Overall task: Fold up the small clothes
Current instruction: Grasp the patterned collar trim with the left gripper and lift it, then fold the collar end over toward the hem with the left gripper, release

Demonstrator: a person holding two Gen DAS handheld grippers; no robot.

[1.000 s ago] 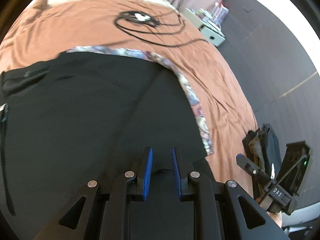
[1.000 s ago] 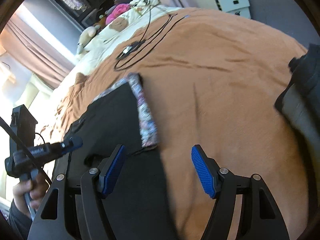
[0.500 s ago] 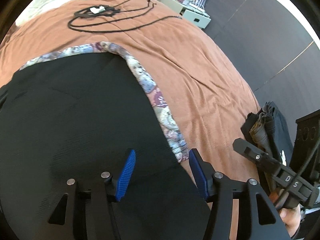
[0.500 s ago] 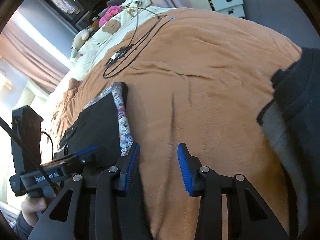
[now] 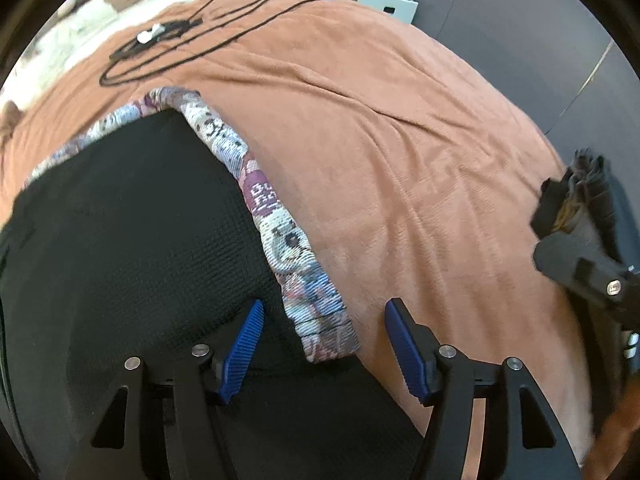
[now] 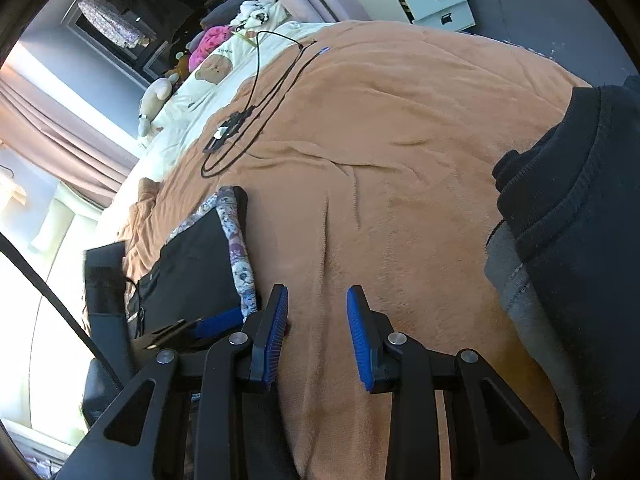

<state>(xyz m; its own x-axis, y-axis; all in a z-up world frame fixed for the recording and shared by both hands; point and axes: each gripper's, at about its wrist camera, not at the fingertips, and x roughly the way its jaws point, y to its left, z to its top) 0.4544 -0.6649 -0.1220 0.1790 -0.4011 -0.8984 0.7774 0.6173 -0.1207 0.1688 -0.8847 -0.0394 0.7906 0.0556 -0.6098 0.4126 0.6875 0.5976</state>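
The left gripper (image 5: 324, 354) points steeply down over the near corner of the black garment (image 5: 132, 240), its blue pads (image 5: 242, 350) apart and widening; the end of the patterned waistband (image 5: 280, 240) lies in the gap between them, but neither pad presses on it. The right gripper (image 6: 318, 336) hovers just beside that same corner, its jaws narrowing with only the brown blanket (image 6: 392, 168) showing between them, so it grips nothing. The garment lies flat on the blanket, the waistband running along its right and far edges. Beyond it a coiled black cable (image 5: 168, 48) rests on the blanket, and farther still lies a cream quilt (image 6: 208, 80) with a bear print. At the right edge of the bed sits a stack of dark folded clothes (image 6: 568, 208). Past the bed stands a white drawer unit (image 6: 432, 0) with small items on top; its drawers are closed, so their contents cannot be told.
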